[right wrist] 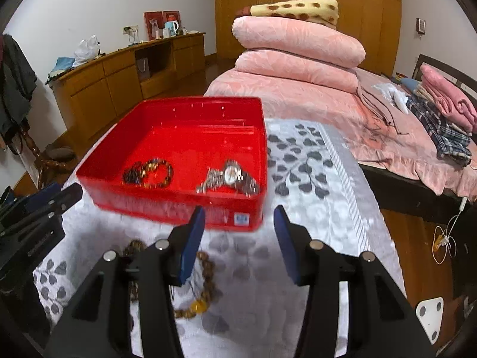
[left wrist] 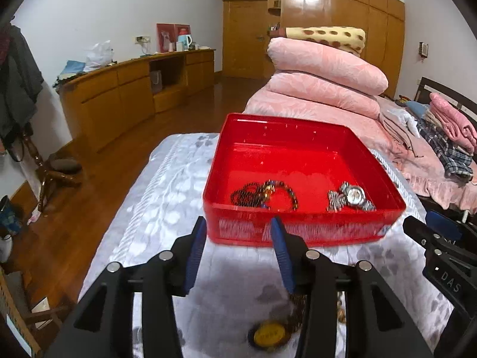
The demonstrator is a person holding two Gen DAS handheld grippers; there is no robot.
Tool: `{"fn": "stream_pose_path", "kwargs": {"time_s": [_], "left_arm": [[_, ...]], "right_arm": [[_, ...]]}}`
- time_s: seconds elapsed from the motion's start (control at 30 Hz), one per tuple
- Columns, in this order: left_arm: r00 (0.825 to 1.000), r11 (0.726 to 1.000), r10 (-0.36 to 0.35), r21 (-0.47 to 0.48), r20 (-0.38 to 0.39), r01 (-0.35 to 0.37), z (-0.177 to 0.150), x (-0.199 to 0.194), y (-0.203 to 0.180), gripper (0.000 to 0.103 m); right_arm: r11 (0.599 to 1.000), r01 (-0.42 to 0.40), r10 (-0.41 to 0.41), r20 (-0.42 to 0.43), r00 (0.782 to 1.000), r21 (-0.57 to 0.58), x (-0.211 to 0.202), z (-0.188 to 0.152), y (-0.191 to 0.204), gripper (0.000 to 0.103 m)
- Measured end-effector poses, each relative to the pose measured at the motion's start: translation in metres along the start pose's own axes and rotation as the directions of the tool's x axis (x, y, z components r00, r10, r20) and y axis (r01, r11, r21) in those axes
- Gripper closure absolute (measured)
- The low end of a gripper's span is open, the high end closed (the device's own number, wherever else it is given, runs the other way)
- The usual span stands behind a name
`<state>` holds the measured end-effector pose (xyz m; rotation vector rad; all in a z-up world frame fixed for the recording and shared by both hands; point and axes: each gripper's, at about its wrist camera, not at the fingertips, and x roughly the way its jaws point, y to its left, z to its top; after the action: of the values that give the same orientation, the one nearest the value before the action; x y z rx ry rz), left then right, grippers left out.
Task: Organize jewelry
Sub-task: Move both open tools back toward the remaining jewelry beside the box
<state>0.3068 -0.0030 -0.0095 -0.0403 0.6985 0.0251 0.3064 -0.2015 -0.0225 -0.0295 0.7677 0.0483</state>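
Note:
A red plastic box (left wrist: 301, 234) (right wrist: 179, 208) stands on a grey leaf-patterned cloth. Inside lie dark bead bracelets (left wrist: 263, 195) (right wrist: 149, 173) at the left and a silver wristwatch (left wrist: 351, 198) (right wrist: 231, 177) at the right. A brown bead string with a yellow bead (right wrist: 198, 305) lies on the cloth in front of the box, under the grippers; it shows blurred in the left wrist view (left wrist: 269, 334). My left gripper (left wrist: 238, 235) is open and empty just before the box's front wall. My right gripper (right wrist: 240, 223) is open and empty near the box's front right corner.
The cloth (right wrist: 313, 173) covers a small table with floor on both sides. A bed with pink quilts (right wrist: 298, 47) and folded clothes (right wrist: 441, 119) stands behind. A wooden sideboard (left wrist: 134, 89) runs along the left wall. A cable (right wrist: 444, 238) lies on the floor at the right.

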Motion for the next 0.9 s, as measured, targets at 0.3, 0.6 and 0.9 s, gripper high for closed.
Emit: {"fn": "stream_pose_path", "kwargs": {"time_s": [0.3,0.6,0.9], "left_arm": [[1.0,1.0,0.009,0.03,-0.013,-0.009,-0.024,-0.02,0.005,0.053],[0.998,0.999,0.023,0.037,-0.065,-0.021,-0.063,-0.033,0.013,0.051],[0.995,0.998,0.058,0.015,-0.078,-0.057,-0.095,-0.042,0.024,0.05]], "right_arm": [[1.0,-0.002,0.002,-0.024,1.0,-0.002,-0.018,-0.032,0.0,0.054],[1.0,-0.017,0.017,-0.059,0.998,0.0,-0.028,-0.069,0.006,0.052],[0.999,-0.051,0.051,-0.073,0.996,0.003,-0.03,-0.098,0.017,0.052]]}}
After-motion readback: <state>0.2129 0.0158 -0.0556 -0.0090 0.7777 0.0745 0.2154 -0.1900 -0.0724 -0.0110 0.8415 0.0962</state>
